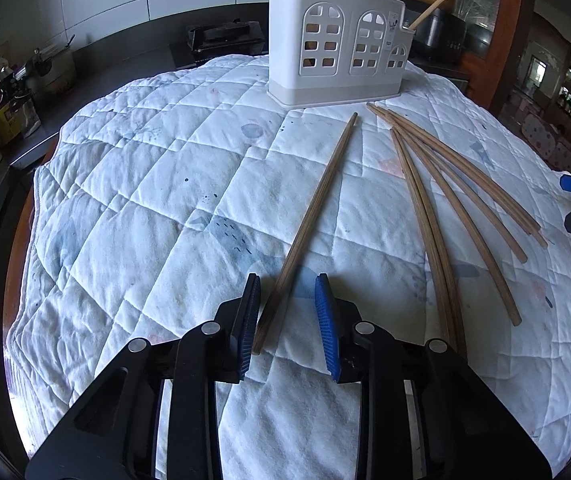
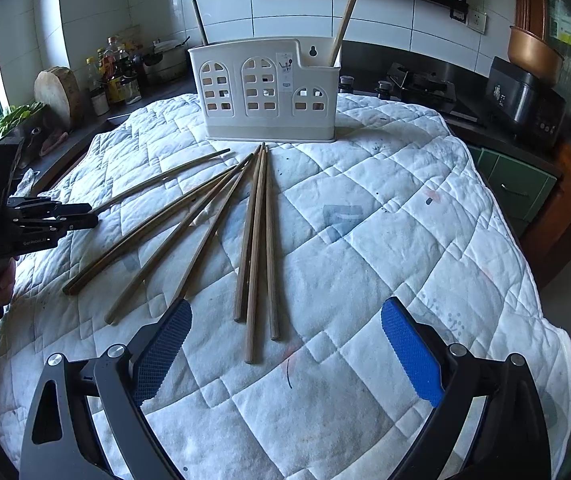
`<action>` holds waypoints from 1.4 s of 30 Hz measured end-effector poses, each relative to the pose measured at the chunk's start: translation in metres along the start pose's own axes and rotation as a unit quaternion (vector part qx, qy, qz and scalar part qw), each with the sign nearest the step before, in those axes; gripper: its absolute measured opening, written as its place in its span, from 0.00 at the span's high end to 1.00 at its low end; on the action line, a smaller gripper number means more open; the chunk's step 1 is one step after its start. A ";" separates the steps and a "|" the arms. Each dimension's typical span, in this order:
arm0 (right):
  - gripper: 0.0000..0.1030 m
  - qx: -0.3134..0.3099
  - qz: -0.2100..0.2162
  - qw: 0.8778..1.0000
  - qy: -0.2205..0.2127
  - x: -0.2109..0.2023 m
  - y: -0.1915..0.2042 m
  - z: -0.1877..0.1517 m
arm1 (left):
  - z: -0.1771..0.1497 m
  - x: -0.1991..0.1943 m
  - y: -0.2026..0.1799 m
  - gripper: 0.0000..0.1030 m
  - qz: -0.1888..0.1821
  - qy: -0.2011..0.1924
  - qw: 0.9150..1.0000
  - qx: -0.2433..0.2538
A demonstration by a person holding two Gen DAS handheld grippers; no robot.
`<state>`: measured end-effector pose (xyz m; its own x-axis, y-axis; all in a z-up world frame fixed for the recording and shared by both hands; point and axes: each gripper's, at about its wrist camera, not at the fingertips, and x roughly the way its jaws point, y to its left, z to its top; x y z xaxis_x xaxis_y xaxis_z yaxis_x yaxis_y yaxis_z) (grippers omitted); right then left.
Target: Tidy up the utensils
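Two chopsticks already stand in the white utensil holder (image 2: 265,92), one at each end; the rest lie loose, so I'd say the job has barely started. Under everything is the quilted cloth (image 2: 405,208), and the holder sits at its far edge. In front of it the loose chopsticks (image 2: 259,240) fan out toward the near edge, their far tips bunched close to the holder's base. One lone chopstick (image 1: 309,224) lies apart on the left side of the fan. The left gripper (image 1: 287,316) is spread open with that stick's near end between its pads, not yet pinched. The right gripper (image 2: 285,344) hovers wide open and empty, just short of the middle sticks. An exact count is hard, since some overlap, and the holder's walls hide the stored pair's lower ends.
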<state>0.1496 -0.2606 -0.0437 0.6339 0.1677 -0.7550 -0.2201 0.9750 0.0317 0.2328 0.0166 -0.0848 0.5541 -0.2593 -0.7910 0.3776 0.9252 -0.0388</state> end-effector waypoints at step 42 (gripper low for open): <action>0.92 -0.025 -0.021 0.999 0.043 0.046 0.012 -0.001 | 0.001 0.004 -0.009 0.90 -0.010 -0.004 1.000 0.004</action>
<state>0.1758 -0.2417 -0.0788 0.5785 0.1110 -0.8081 -0.2317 0.9722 -0.0324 0.2321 0.0066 -0.0866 0.5531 -0.2795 -0.7848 0.3946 0.9176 -0.0487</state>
